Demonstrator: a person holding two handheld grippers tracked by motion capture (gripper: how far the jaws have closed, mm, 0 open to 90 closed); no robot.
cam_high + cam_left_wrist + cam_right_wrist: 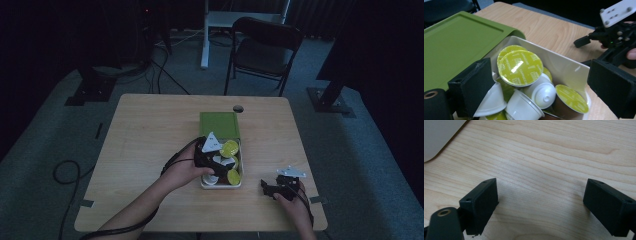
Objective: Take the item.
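A white box point(220, 186) with its green lid point(219, 125) swung back sits right of the table's middle. It holds several coffee capsules point(230, 148), some with yellow-green foil tops point(520, 67) and some lying white side up point(544, 92). My left gripper point(214, 161) hovers over the box, and its jaws stand wide open around the pile point(541, 75) with nothing gripped. My right gripper point(268, 189) rests low over bare wood to the right of the box and is open and empty point(540, 195). A corner of the white box point(436, 140) shows at the upper left of the right gripper view.
A small dark round thing point(238, 108) lies near the table's far edge. A black chair point(265, 47) and a white stand leg point(205, 35) are beyond the table. Cables point(65, 172) loop on the floor at the left. Bare wood point(145, 145) spreads left of the box.
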